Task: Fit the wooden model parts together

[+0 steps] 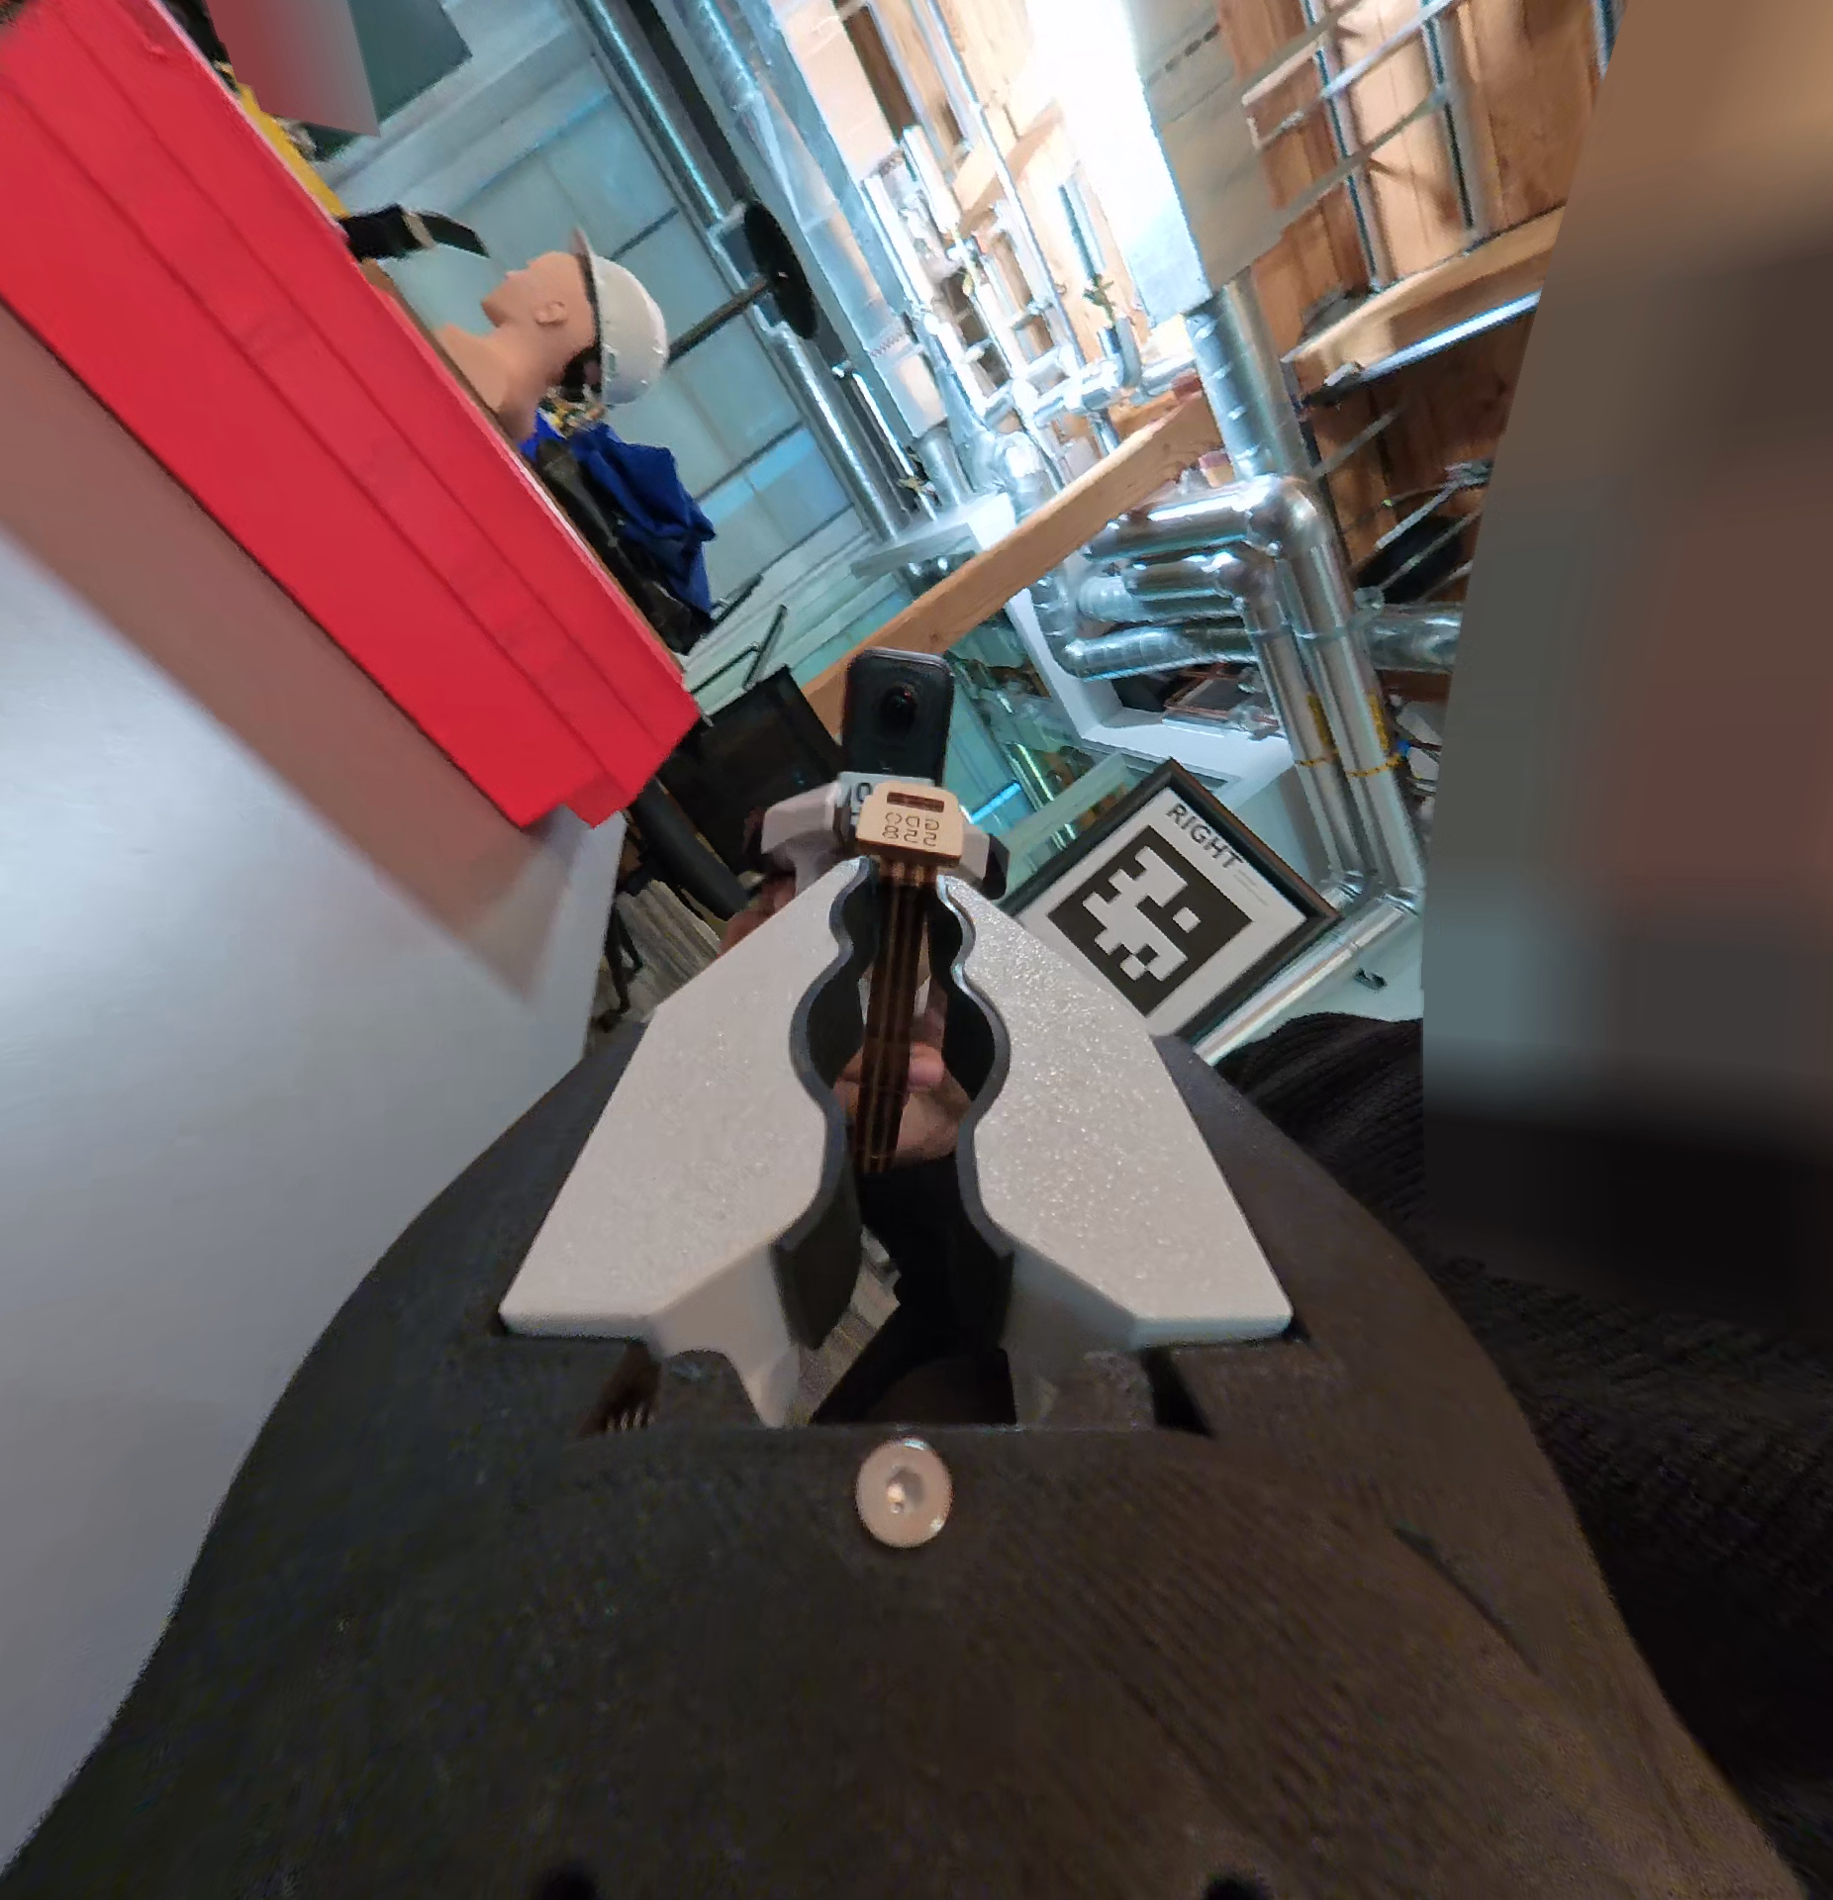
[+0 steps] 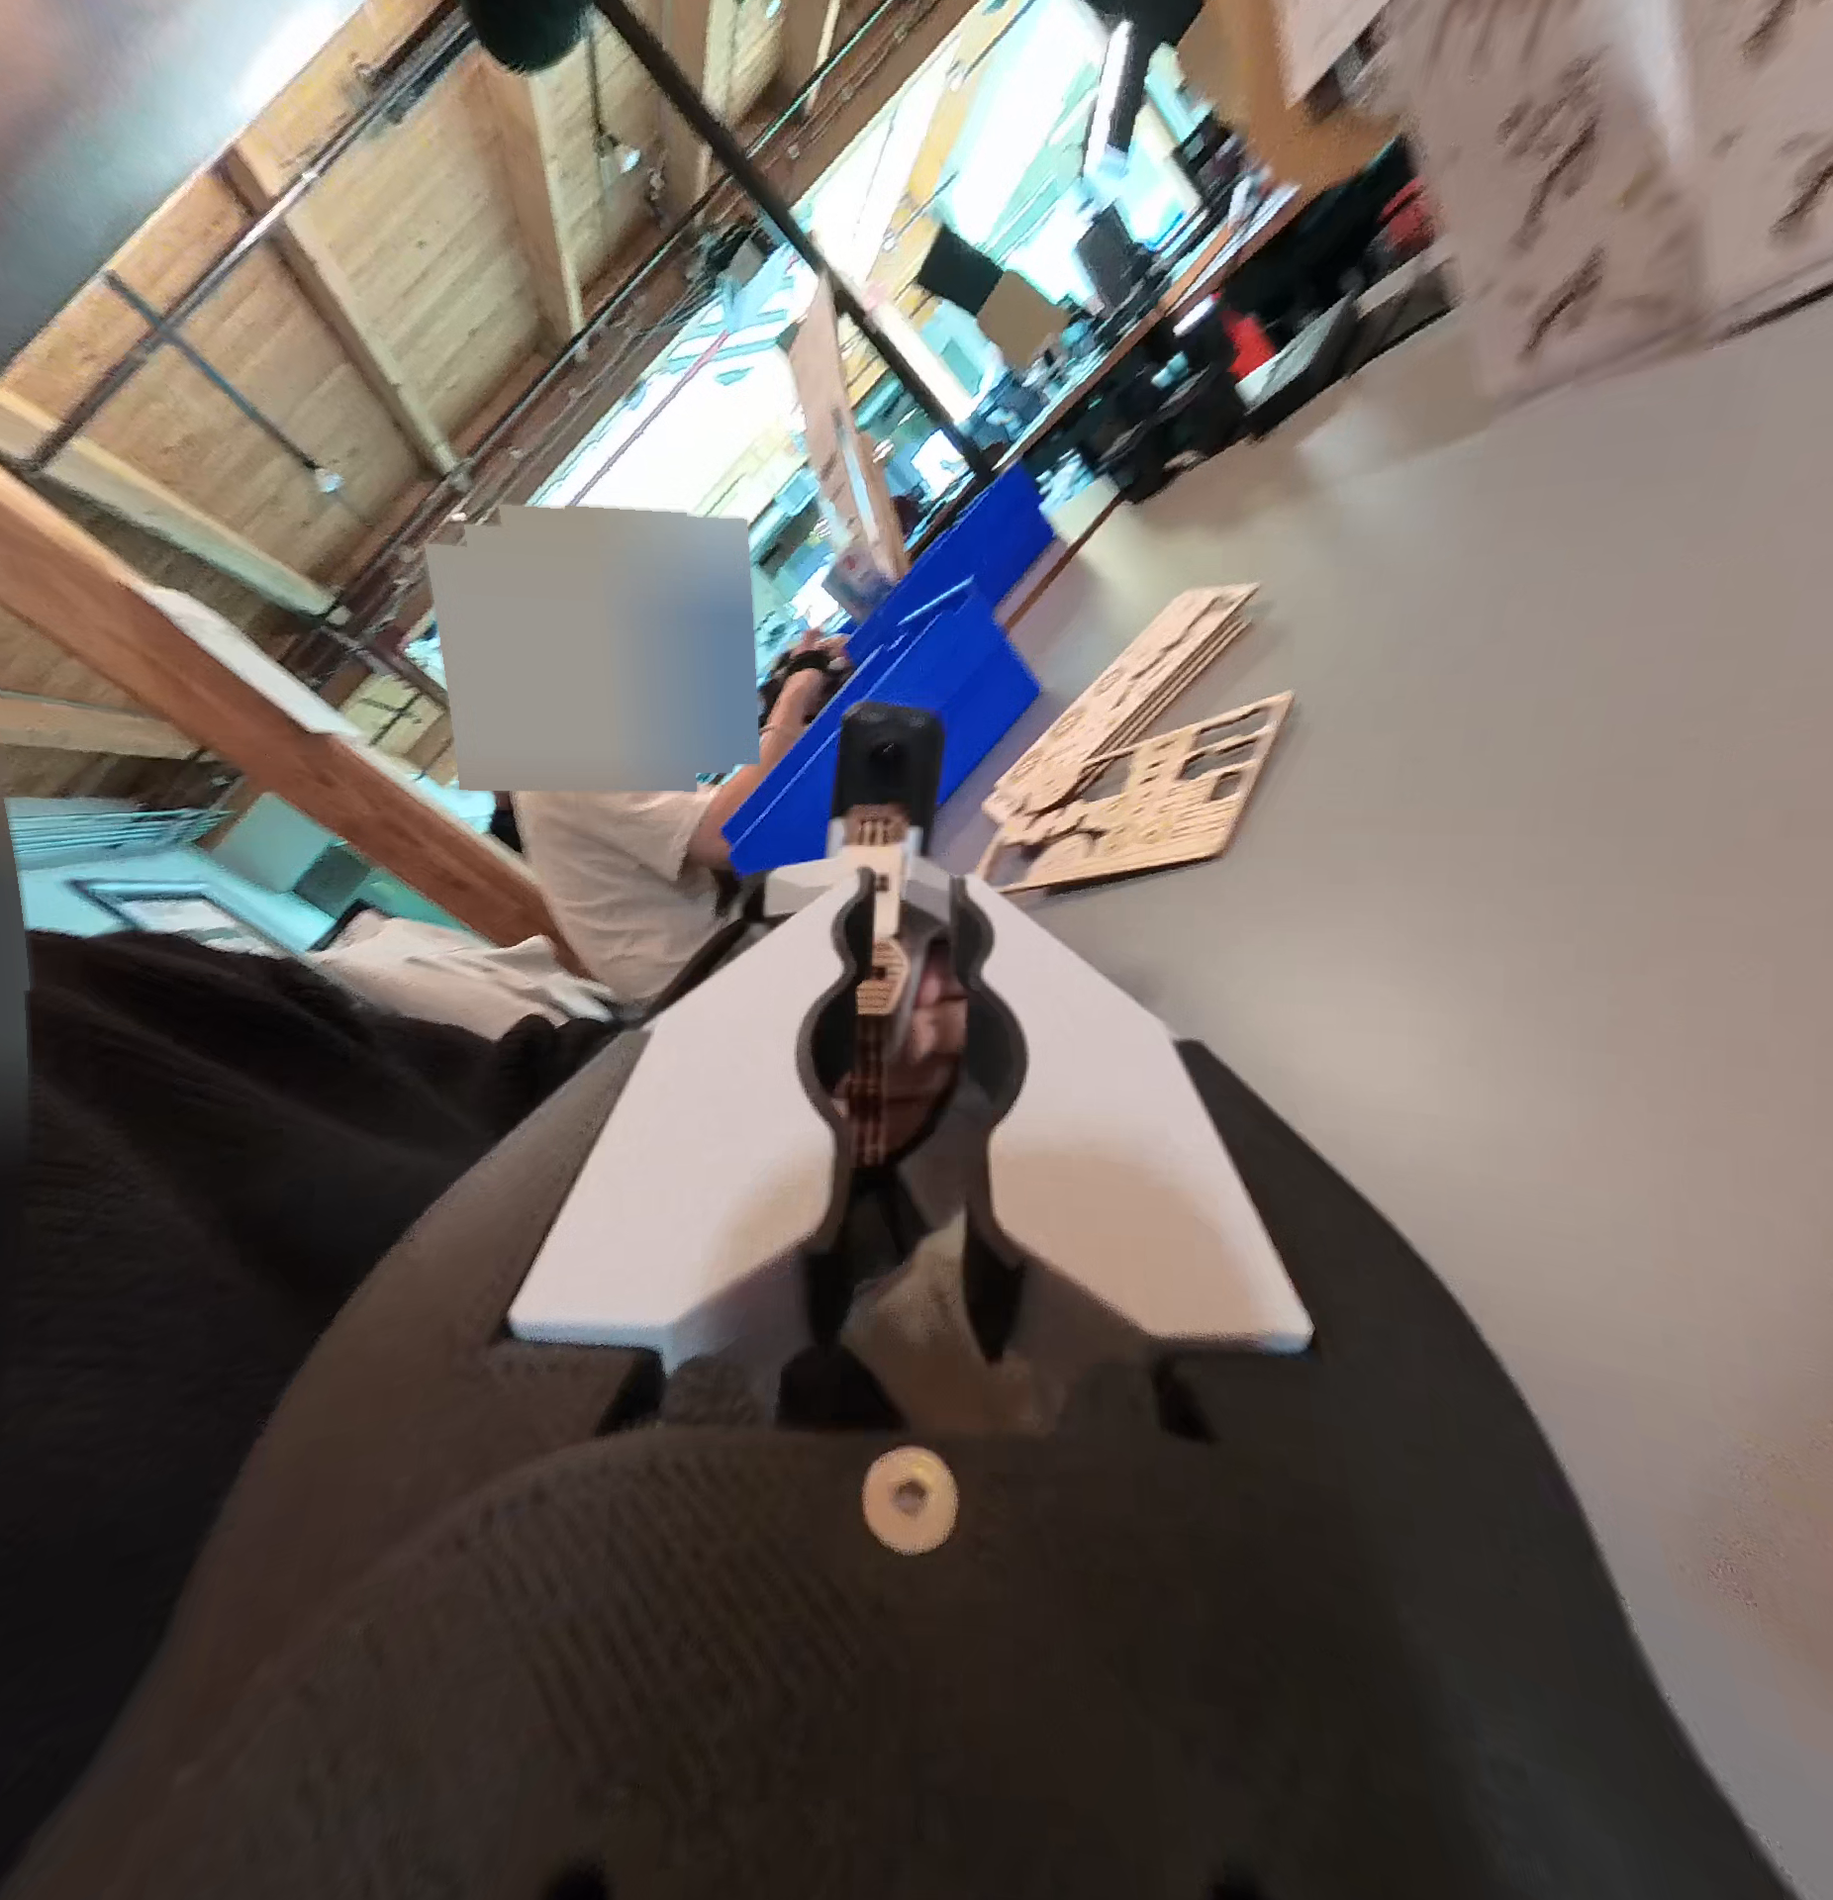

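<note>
Left wrist view: the left claw point(image 1: 897, 905) is gripping a thin wooden part point(image 1: 907, 838) edge-on at its fingertips, raised off the counter point(image 1: 172, 925). A red bin point(image 1: 306, 432) is sitting far left. The right claw point(image 1: 882, 833) is meeting it tip to tip.

Right wrist view: the right claw point(image 2: 887, 889) is clamping a narrow wooden strip point(image 2: 876, 977) along its left finger. Wooden sheets point(image 2: 1149, 781) are lying on the counter point(image 2: 1509, 823) at right, near blue bins point(image 2: 923, 668).

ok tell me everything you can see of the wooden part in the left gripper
The wooden part is thin, pale laser-cut plywood with dark burnt edges, seen edge-on as layered strips. Its far end is a small rounded tab with a slot and engraved marks. It is pinched between the left hand-held gripper fingers, sticking out past the tips, held in the air.
</note>
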Action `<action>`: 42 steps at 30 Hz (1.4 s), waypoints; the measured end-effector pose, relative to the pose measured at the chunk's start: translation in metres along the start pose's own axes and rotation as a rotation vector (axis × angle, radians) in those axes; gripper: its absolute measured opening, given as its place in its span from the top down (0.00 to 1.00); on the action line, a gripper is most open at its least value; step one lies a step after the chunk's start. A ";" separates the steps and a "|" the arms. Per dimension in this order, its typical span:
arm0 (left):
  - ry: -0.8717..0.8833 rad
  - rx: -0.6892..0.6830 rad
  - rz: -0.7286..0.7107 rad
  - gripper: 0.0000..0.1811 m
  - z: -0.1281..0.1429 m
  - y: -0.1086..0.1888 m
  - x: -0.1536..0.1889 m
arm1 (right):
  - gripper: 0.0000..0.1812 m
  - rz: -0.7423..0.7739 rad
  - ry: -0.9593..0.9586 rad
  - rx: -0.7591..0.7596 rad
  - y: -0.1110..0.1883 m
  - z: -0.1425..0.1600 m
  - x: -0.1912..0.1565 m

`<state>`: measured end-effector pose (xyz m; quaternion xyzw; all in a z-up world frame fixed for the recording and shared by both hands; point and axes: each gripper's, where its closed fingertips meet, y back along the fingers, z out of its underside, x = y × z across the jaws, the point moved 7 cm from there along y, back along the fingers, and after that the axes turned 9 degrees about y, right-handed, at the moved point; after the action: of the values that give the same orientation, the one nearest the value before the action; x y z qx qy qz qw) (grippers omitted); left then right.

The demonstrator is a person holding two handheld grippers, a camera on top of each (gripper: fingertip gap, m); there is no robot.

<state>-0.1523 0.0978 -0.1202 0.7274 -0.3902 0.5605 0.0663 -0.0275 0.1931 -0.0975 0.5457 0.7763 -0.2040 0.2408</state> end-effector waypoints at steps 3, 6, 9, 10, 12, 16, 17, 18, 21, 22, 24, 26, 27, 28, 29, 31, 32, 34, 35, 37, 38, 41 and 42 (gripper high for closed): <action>0.021 0.060 -0.035 0.96 -0.010 0.009 -0.005 | 0.92 0.118 0.062 0.014 0.024 -0.017 0.020; 0.021 0.099 -0.054 0.96 -0.019 0.016 -0.008 | 0.92 0.188 0.122 -0.036 0.039 -0.020 0.028; 0.014 0.116 -0.061 0.96 -0.023 0.019 -0.008 | 0.92 0.217 0.191 -0.099 0.037 -0.016 0.027; 0.012 0.119 -0.062 0.96 -0.024 0.019 -0.008 | 0.92 0.215 0.210 -0.120 0.035 -0.014 0.026; 0.013 0.120 -0.060 0.96 -0.024 0.020 -0.008 | 0.93 0.193 0.231 -0.166 0.029 -0.008 0.023; 0.017 0.131 -0.057 0.96 -0.026 0.021 -0.008 | 0.97 0.085 0.244 -0.311 0.015 0.017 0.014; 0.020 0.134 -0.055 0.96 -0.026 0.021 -0.008 | 0.97 0.043 0.258 -0.370 0.013 0.027 0.009; 0.022 0.135 -0.053 0.96 -0.026 0.021 -0.008 | 0.96 0.005 0.274 -0.446 0.010 0.040 0.003; 0.030 0.135 -0.051 0.96 -0.025 0.021 -0.010 | 0.93 -0.019 0.370 -0.715 0.007 0.085 -0.008; 0.035 0.135 -0.050 0.96 -0.025 0.020 -0.011 | 0.92 0.000 0.413 -0.801 0.007 0.100 -0.010; 0.046 0.135 -0.047 0.96 -0.024 0.019 -0.011 | 0.90 0.044 0.488 -0.957 0.003 0.125 -0.008; 0.052 0.139 -0.042 0.96 -0.024 0.019 -0.011 | 0.85 0.110 0.550 -1.105 0.000 0.145 0.002; 0.051 0.139 -0.040 0.96 -0.024 0.020 -0.010 | 0.83 0.151 0.581 -1.178 0.000 0.153 0.010; 0.050 0.138 -0.038 0.96 -0.024 0.020 -0.009 | 0.80 0.191 0.614 -1.242 0.000 0.159 0.018; 0.051 0.137 -0.035 0.96 -0.024 0.020 -0.009 | 0.77 0.226 0.643 -1.290 0.000 0.163 0.026; 0.058 0.145 -0.033 0.96 -0.025 0.022 -0.010 | 0.76 0.252 0.648 -1.343 -0.001 0.170 0.034; 0.066 0.150 -0.029 0.96 -0.026 0.023 -0.010 | 0.77 0.252 0.625 -1.357 -0.002 0.174 0.036; 0.079 0.156 -0.019 0.96 -0.027 0.024 -0.010 | 0.79 0.266 0.598 -1.388 -0.001 0.180 0.039; 0.083 0.157 -0.015 0.96 -0.027 0.024 -0.010 | 0.80 0.281 0.604 -1.408 0.000 0.183 0.042; 0.091 0.161 -0.005 0.96 -0.028 0.025 -0.009 | 0.81 0.286 0.616 -1.430 0.000 0.186 0.043; 0.094 0.165 -0.001 0.96 -0.029 0.026 -0.009 | 0.84 0.286 0.614 -1.429 -0.001 0.187 0.042; 0.086 0.185 0.004 0.96 -0.033 0.029 -0.007 | 0.90 0.288 0.635 -1.429 0.000 0.186 0.041; 0.076 0.193 0.004 0.96 -0.036 0.030 -0.006 | 0.93 0.289 0.638 -1.421 0.000 0.185 0.040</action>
<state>-0.1992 0.0991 -0.1229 0.7080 -0.3329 0.6228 0.0097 -0.0105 0.1159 -0.2690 0.3888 0.6738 0.5399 0.3214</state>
